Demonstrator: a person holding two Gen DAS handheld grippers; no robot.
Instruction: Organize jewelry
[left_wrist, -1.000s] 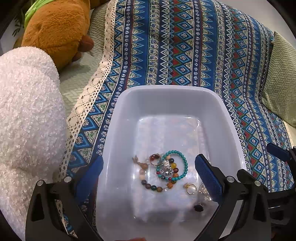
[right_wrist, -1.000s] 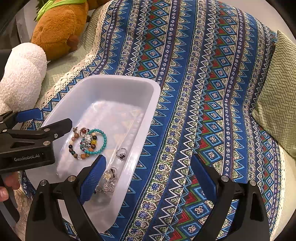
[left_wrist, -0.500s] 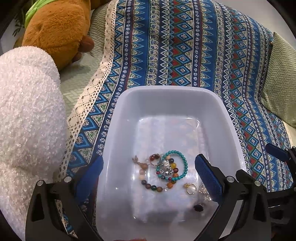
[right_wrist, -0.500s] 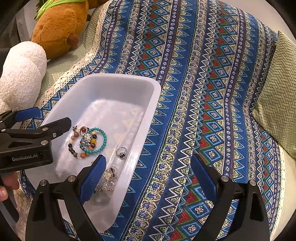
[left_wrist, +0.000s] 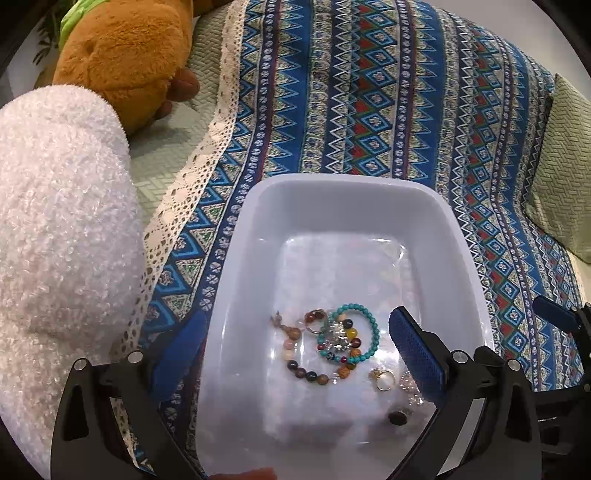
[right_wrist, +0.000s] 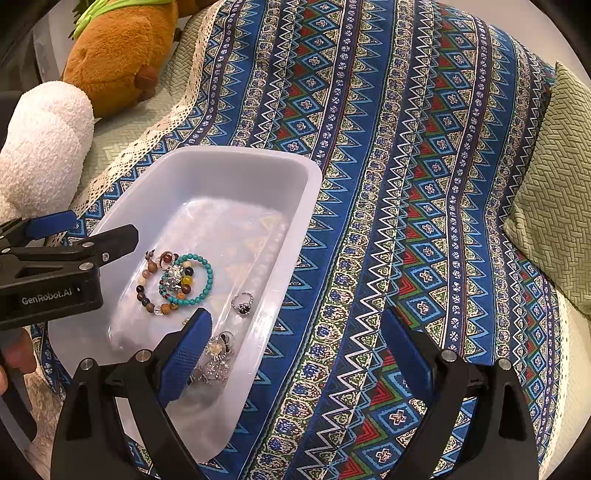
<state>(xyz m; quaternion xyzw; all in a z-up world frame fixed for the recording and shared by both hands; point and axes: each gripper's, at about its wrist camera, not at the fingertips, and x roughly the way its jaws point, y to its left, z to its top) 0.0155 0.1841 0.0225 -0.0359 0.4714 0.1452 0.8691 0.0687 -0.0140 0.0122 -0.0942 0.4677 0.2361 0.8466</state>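
Jewelry (in tray) lies between left hand-held gripper fingers.

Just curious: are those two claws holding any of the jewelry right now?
No. The left gripper and right gripper are both open and empty; the jewelry lies in the tub.

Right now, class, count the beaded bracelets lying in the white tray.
2. The turquoise bracelet lies mid-tray, overlapping the mixed brown-bead bracelet on its left, both in the white tray. Rings cluster nearby; a tangled bracelet could be hidden.
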